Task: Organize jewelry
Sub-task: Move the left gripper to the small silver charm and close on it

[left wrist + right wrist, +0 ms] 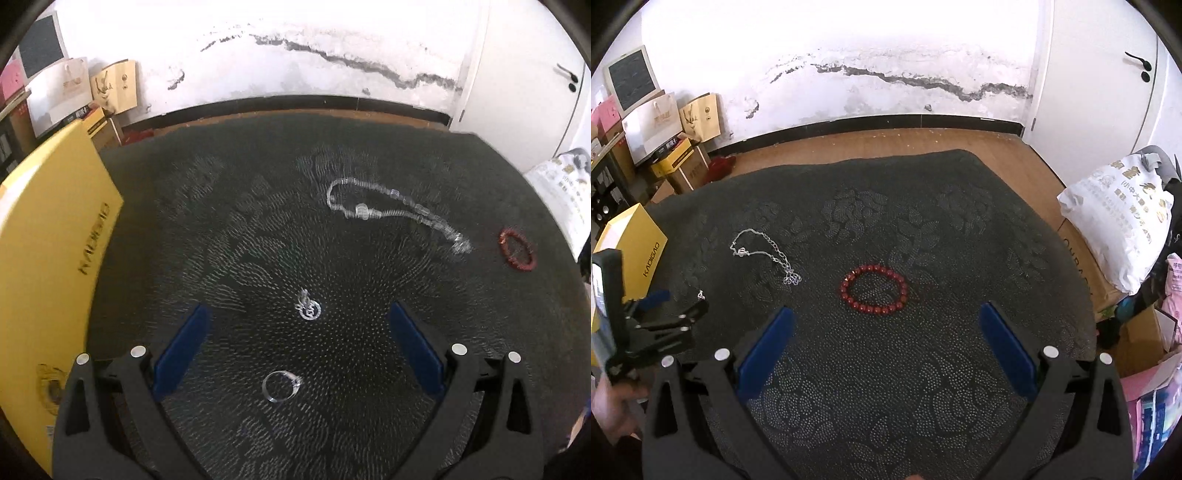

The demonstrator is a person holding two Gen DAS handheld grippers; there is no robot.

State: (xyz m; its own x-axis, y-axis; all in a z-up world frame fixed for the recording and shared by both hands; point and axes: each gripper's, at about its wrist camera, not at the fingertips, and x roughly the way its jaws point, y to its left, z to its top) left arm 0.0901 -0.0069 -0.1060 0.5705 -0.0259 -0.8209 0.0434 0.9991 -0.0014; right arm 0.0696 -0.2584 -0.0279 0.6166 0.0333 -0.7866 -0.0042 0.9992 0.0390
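Observation:
A dark patterned cloth covers the table. In the left wrist view my left gripper is open and empty, low over the cloth. A small silver earring lies between its fingertips and a silver ring lies nearer, between the fingers. A silver chain necklace lies beyond, and a red bead bracelet at far right. In the right wrist view my right gripper is open and empty, with the red bracelet just ahead between its fingertips. The necklace lies to the left.
A yellow box stands at the cloth's left edge, also seen in the right wrist view. My left gripper shows at the left of the right wrist view. Bags and cartons stand right of the table. Boxes line the wall.

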